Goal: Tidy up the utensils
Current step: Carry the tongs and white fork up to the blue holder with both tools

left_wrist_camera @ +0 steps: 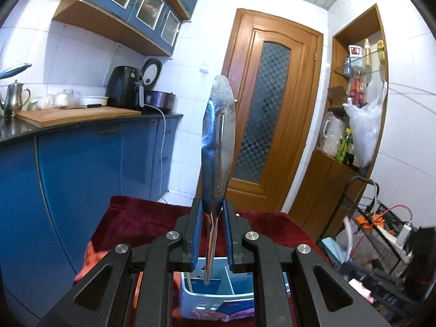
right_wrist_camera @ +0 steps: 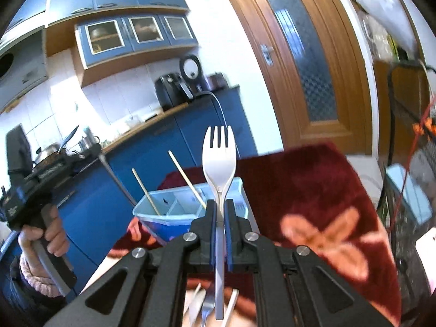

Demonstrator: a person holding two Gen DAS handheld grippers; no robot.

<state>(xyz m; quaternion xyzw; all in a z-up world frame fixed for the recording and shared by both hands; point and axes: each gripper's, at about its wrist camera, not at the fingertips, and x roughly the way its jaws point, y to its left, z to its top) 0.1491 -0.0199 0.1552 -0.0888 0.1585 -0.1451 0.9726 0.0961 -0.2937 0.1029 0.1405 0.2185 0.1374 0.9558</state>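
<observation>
The left gripper is closing its blue pads on a shiny steel utensil that is standing upright. Its broad stamped end is pointing up in front of the wooden door, and its lower end is disappearing behind the gripper body, so what kind of utensil it is stays hard to tell. Below the fingers, a light blue divided holder is showing only in part, with the gripper frame cutting off its near rim.

The right gripper is pinching, almost fully closed, the handle of a white plastic fork, tines up. The handle's end is hanging down below the fingers, over a few blurred utensils lying on the dark red floral cloth. Just beyond the fork, the holder is sitting on the cloth with two chopsticks leaning in its compartments.

At the left edge of the right wrist view, a hand in a pink knitted cuff is gripping the left tool's handle, its device tilting toward the holder; motion blur is softening the cloth and the room.
</observation>
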